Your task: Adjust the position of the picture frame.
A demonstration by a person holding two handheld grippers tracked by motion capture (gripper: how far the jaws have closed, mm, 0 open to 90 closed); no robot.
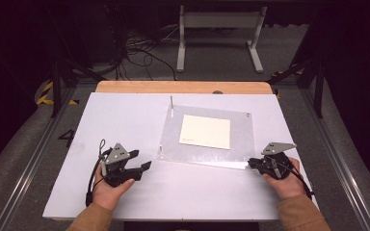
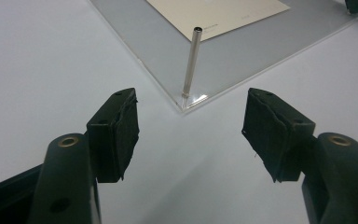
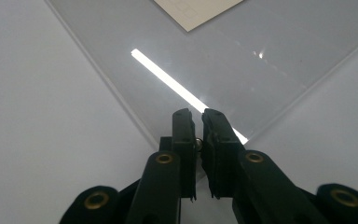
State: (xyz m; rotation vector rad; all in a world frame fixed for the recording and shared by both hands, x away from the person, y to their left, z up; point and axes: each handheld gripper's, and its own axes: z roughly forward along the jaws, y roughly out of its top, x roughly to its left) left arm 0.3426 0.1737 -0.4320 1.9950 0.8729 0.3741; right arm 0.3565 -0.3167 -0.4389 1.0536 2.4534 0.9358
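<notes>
A clear acrylic plate (image 1: 241, 139) lies on the white tabletop (image 1: 125, 120) with a cream paper sheet (image 1: 205, 131) at its middle. Thin metal posts stand at its corners: one at the far left (image 1: 171, 103), one at the near left (image 2: 191, 63). My left gripper (image 1: 142, 160) is open, its jaws (image 2: 189, 128) spread wide and pointing at the near-left post, a short way from it and not touching. At the plate's near-right corner my right gripper (image 1: 251, 163) is shut; its pads (image 3: 198, 116) pinch a small metal post (image 3: 198, 141), mostly hidden between them.
The plate's far-right corner (image 1: 247, 114) carries a small fitting. A wooden strip (image 1: 183, 87) edges the table's far side. Beyond it, cables (image 1: 139, 53) and a white stand (image 1: 219, 29) are on the floor. Metal rails (image 1: 38, 154) run along both sides.
</notes>
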